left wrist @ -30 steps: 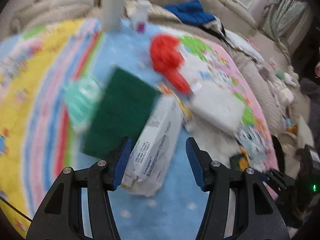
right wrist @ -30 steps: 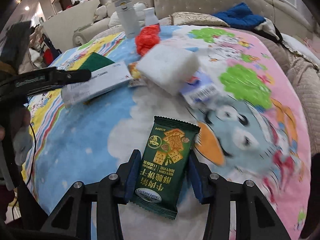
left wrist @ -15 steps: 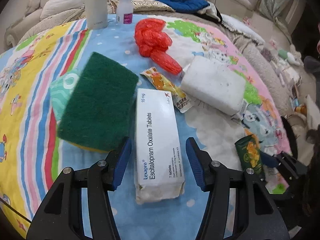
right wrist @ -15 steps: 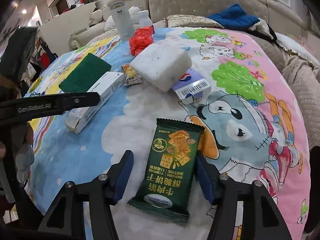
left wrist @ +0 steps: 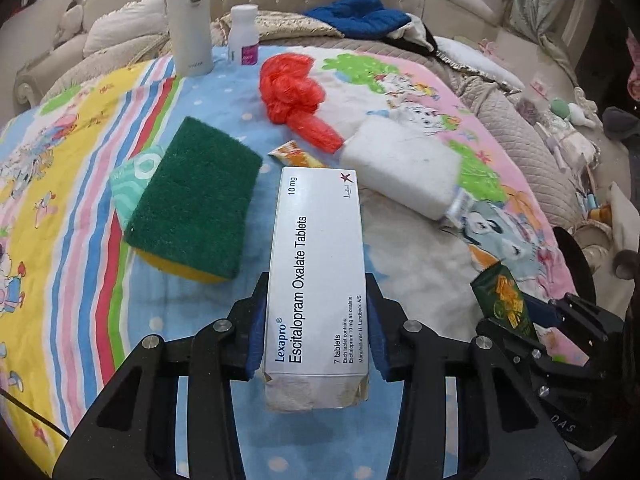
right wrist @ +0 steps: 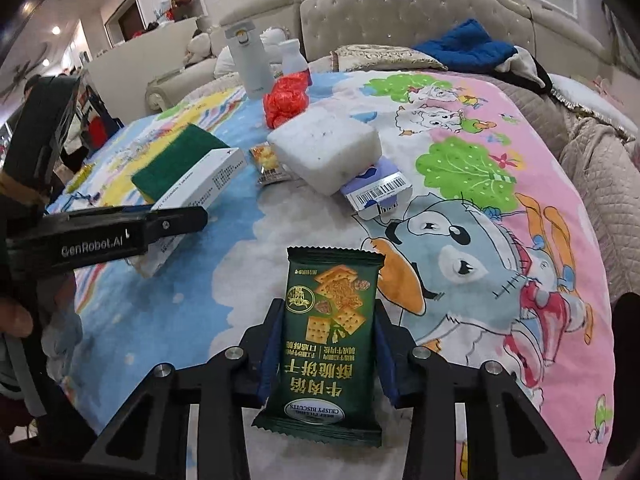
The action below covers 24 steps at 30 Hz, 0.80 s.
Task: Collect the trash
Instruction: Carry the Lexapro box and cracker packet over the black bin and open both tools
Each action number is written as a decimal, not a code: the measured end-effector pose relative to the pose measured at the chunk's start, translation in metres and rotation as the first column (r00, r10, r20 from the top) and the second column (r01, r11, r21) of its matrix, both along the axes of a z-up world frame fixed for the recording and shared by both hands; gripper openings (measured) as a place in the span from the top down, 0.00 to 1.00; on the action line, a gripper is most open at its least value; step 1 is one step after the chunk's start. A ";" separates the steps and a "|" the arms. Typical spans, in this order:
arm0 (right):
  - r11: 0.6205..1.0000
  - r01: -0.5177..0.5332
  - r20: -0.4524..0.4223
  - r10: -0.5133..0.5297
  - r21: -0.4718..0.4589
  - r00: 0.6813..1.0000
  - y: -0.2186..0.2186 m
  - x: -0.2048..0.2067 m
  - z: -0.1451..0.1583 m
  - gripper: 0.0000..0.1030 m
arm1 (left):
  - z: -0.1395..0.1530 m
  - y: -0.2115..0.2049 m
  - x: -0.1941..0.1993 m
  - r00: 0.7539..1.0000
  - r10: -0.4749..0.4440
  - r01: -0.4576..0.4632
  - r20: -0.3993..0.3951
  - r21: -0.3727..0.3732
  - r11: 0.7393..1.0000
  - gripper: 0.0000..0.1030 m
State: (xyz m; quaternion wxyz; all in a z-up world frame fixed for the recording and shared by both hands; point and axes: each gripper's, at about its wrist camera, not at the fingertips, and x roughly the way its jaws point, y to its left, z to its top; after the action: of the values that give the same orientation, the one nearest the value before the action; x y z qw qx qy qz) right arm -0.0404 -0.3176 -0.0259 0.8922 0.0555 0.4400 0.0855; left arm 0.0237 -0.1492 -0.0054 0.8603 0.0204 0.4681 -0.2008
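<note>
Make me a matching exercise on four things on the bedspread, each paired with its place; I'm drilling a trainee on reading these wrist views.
Things:
1. tablet box
2. biscuit packet
3. green scouring sponge
4. red plastic bag

Places:
A. near the white bottles, at the far side of the spread
B. between the right gripper's closing jaws
C. lying beside the tablet box, partly on a teal packet
D. between the left gripper's closing jaws

Pairs: 1-D, 2-B, 3-C, 4-A
</note>
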 end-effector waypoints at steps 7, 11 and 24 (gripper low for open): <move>1.000 0.017 0.049 -0.018 0.024 0.999 -0.008 -0.014 0.020 0.62 | 0.016 -0.014 -0.021 0.999 -0.031 0.031 0.038 -0.007 1.000 0.61; 0.999 0.032 0.067 -0.034 0.029 0.997 -0.017 -0.021 0.029 0.62 | 0.021 -0.025 -0.028 0.998 -0.048 0.049 0.047 -0.017 0.999 0.61; 0.994 0.103 0.094 -0.106 0.033 0.990 -0.055 -0.036 0.039 0.62 | 0.033 -0.066 -0.042 0.990 -0.101 0.103 0.099 -0.015 0.995 0.61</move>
State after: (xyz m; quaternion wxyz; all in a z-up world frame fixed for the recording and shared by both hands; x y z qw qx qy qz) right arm -0.0763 -0.3730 0.0135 0.9147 0.0868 0.3919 0.0475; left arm -0.0182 -0.2148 0.0273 0.8709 0.0456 0.4217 -0.2480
